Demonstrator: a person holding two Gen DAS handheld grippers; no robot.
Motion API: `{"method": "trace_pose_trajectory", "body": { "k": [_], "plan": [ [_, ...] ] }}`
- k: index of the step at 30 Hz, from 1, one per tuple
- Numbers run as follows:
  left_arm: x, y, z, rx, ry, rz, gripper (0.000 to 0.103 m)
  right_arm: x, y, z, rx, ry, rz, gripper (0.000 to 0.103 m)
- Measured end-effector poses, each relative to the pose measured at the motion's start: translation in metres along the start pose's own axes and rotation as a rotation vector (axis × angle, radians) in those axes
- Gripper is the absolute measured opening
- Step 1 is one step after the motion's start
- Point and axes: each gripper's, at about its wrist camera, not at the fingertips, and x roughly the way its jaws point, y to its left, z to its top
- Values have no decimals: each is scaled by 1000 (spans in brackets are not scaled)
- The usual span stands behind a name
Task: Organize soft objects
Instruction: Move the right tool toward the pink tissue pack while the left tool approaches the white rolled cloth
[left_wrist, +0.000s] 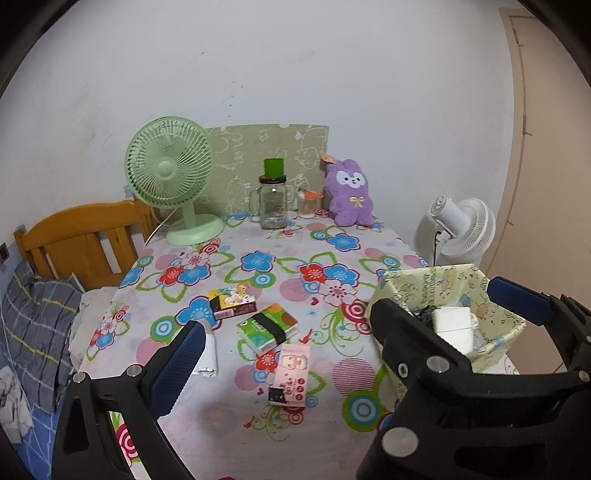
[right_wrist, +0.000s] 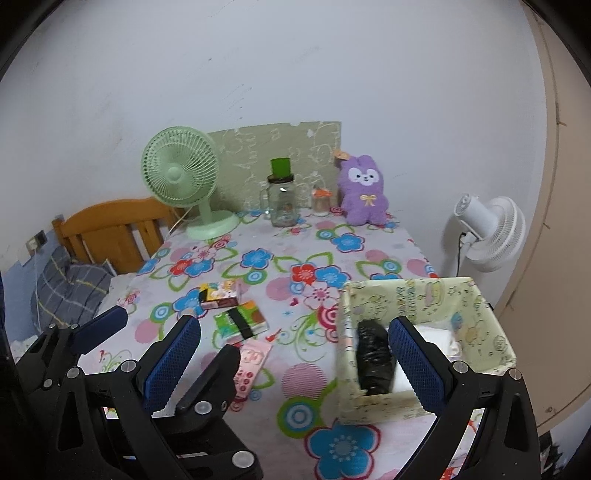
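A purple plush bunny (left_wrist: 349, 192) (right_wrist: 364, 192) sits upright at the table's back edge against the wall. A pale patterned fabric basket (left_wrist: 498, 314) (right_wrist: 480, 332) stands at the front right, holding a black bundle (right_wrist: 375, 358) and a white object (left_wrist: 452, 325). On the floral cloth lie a green tissue pack (left_wrist: 267, 326) (right_wrist: 240, 321), a pink pack (left_wrist: 291, 373) (right_wrist: 251, 365) and a colourful box (left_wrist: 232, 302). My left gripper (left_wrist: 291, 325) hangs open and empty over the packs. My right gripper (right_wrist: 295, 322) is open and empty, its right finger over the basket. Their fingers overlap in view.
A green desk fan (left_wrist: 170, 177), a glass jar with a green lid (left_wrist: 273, 206) and a small jar (left_wrist: 306, 205) line the back. A white fan (left_wrist: 465, 229) stands right of the table. A wooden headboard (left_wrist: 85, 243) and plaid pillow (left_wrist: 33, 325) are left.
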Motion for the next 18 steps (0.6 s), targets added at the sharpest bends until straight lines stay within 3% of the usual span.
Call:
{"method": "trace_pose_trajectory", "body": {
  "k": [18],
  "plan": [
    [39,40,-26,-39,66,56,97,59,34,-22,-18,69,37,103]
  ]
}}
